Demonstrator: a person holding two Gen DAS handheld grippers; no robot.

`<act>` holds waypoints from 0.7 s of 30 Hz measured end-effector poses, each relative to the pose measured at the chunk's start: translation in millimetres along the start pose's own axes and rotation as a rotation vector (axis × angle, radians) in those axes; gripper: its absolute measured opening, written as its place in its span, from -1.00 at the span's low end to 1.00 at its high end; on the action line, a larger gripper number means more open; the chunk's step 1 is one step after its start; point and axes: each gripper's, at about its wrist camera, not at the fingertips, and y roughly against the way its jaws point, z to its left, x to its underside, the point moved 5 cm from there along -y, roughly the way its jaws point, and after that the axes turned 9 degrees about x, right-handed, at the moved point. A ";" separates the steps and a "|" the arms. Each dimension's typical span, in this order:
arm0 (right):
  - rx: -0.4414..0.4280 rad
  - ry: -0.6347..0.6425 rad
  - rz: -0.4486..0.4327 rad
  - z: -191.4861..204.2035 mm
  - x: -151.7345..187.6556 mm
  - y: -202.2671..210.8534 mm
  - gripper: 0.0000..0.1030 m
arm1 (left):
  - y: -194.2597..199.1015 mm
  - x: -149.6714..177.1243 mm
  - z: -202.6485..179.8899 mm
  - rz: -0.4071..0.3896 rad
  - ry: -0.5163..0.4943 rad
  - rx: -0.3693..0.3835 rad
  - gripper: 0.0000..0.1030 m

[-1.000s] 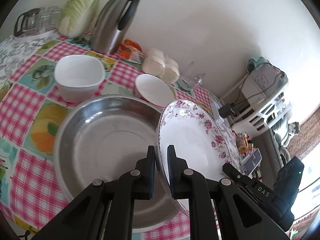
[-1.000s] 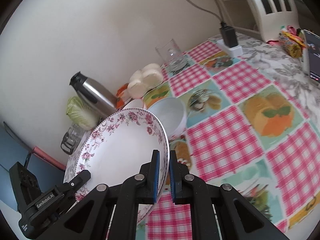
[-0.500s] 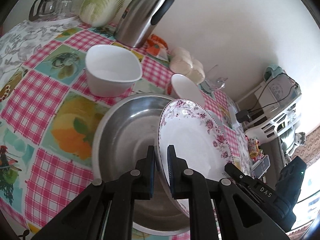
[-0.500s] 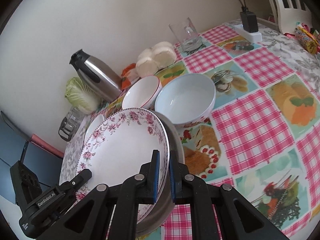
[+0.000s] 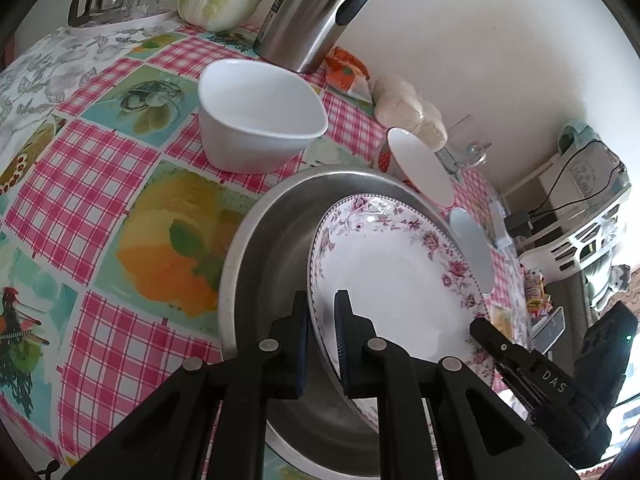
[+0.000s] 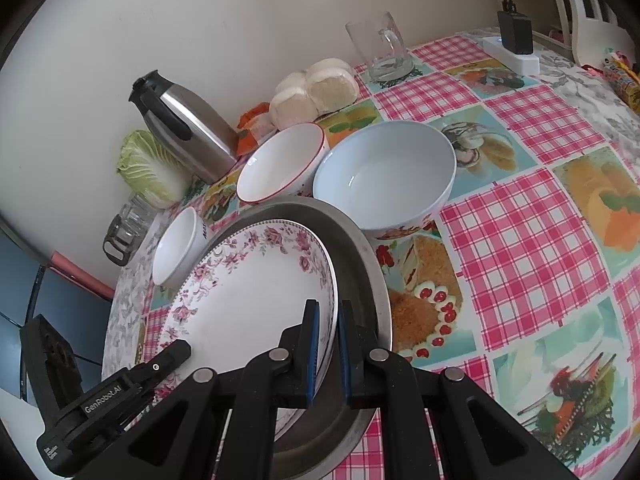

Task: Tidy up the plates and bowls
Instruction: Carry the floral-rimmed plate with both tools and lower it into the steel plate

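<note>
Fingers point(image 5: 301, 320) clamped on floral plate point(image 5: 392, 276) inside steel basin point(image 5: 272, 240).

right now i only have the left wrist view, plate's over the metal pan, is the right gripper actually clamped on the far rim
Observer: Yes. In the right wrist view the right gripper is shut on the floral plate, one pad on each face of its rim.
Operator: what's that pale sliver past the plate on my side
Observer: A large light-blue bowl, upright and empty, standing against the steel pan.
Operator: the bowl behind it, plain white?
Observer: White with a thin red line round its lip; the red-rimmed bowl sits beside the blue one.
Operator: anything near the wall by the buns
Observer: A clear glass mug, upright, handle facing right.
</note>
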 end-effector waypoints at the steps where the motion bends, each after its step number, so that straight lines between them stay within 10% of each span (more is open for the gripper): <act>1: 0.003 0.002 0.001 0.2 -0.1 -1.1 -0.81 | -1.0 0.3 0.5 0.004 0.001 -0.006 -0.77; 21: 0.081 0.089 0.015 8.2 2.6 -13.2 -0.80 | -10.9 0.9 5.8 0.019 -0.011 -0.075 -0.77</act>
